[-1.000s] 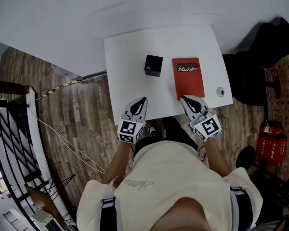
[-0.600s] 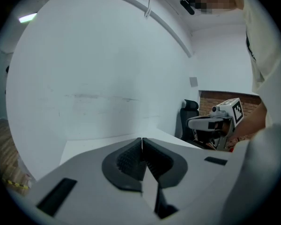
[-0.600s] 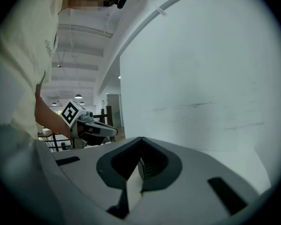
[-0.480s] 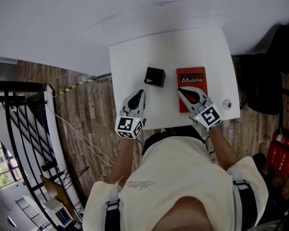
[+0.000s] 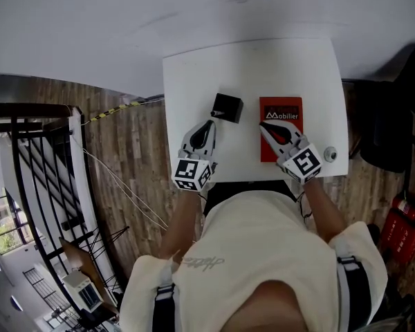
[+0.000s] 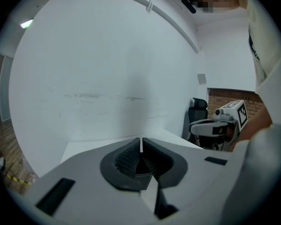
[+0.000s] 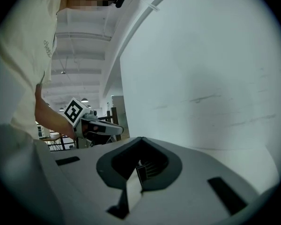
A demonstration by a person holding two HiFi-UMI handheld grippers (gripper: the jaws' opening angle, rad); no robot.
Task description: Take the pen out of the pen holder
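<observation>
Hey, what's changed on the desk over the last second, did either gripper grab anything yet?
Both grippers moved forward over the white table. The left gripper now points its tip close to the black pen holder, and the right gripper has come over the near part of the red book. Nothing was grabbed: both pairs of jaws are together and empty. Pen holder and book stayed put.

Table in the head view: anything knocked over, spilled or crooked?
Nothing stands out. The pen holder sits slightly turned to the table edge; the red book lies flat and square. No spill shows.
</observation>
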